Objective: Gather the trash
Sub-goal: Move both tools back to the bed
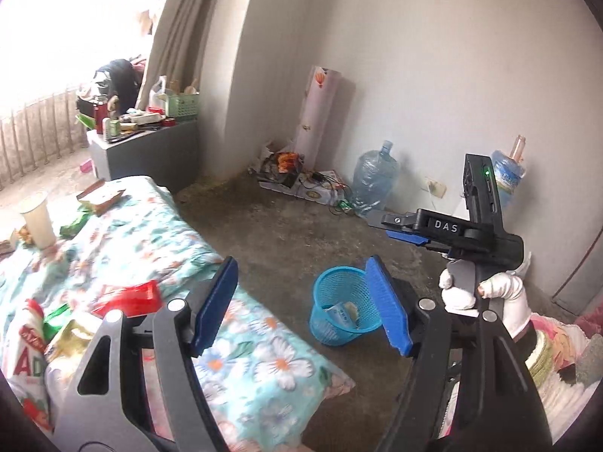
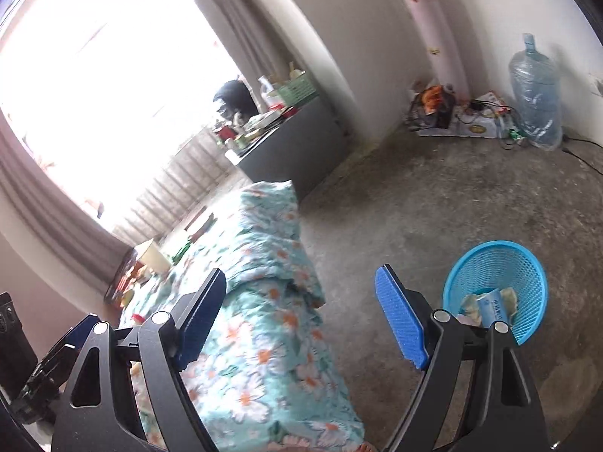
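Trash — a red wrapper, a cup — is strewn on the floral quilt. A blue bin, holding paper, is set beside it on bare concrete floor. Both grippers are held spread apart, empty.

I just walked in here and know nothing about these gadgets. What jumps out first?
Probably the bright blue mesh wastebasket on the bare concrete floor beside the bed, already holding a few scraps. Next, the floral turquoise quilt strewn with litter: a red wrapper close by and a pale cup farther back. Both hand-held tools, left tool and right tool, stand open and empty.
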Demonstrator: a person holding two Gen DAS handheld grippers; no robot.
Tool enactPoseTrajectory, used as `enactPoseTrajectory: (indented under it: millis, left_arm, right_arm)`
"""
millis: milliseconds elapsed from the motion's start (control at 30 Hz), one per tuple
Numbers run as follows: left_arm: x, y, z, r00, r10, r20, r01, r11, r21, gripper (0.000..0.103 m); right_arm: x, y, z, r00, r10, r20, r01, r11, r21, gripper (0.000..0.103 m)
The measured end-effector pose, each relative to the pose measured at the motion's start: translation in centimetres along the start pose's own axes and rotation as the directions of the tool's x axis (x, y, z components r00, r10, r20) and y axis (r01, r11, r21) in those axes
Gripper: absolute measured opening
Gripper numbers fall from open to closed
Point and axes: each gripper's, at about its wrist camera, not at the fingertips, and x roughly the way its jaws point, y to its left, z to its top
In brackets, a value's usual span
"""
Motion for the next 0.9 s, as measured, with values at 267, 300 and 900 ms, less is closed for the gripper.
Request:
enactPoseTrajectory:
  millis: [267,300,900]
  left_arm:
    - [-9.3,6.4,-5.3,0.968,0.226,0.108,-0.224,0.974,-0.036,0.068]
    - [-10.2,7.1,-6.0,0.961,0.253,0.116,-0.249,0.967,-0.049,0.072]
    - [-5.7,11.4,-9.7,0.892,0.449,-0.05,-0.452,0.89,-0.062,0.078]
  right_arm:
    - [5.5,8.7,-3.3,0.97,0.13,-0.204,-0.14,0.989,-0.037,0.079]
    - [6.2,9.5,-3.8,0.963,0.142,-0.227,-0.153,0.988,-0.032,0.079]
    - [15.4,12.0,-9.7,0.839,0.331,-0.431,-0.247,0.939,0.241,0.079]
